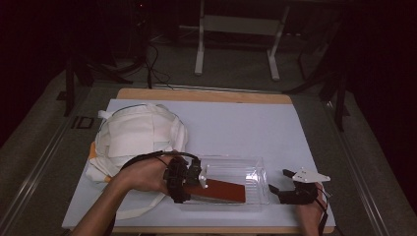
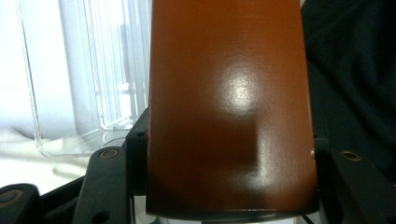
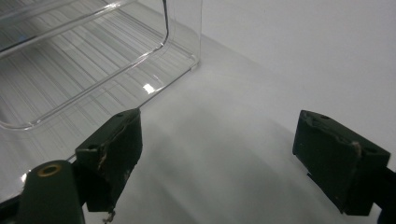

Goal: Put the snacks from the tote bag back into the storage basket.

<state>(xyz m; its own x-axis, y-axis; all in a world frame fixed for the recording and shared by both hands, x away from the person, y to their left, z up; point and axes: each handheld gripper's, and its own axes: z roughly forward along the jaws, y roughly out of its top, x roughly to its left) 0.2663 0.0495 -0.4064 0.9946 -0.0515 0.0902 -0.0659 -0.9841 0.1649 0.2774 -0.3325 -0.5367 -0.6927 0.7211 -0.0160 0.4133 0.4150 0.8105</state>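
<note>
- The left gripper (image 1: 189, 179) has its jaws clenched on a flat brown box (image 1: 223, 191), long axis level and pointing into the clear plastic bin (image 1: 255, 169).
- The right gripper (image 1: 290, 189), jaws released, waits on the surface just beside the bin's far end.
- I can read no writing on the box.

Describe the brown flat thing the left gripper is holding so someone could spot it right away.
On the white mat, find the clear plastic bin near the front edge. Lying over its near side is the flat reddish-brown slab, clamped in the left gripper. It is the only glossy, dark-coloured thing there.
</note>
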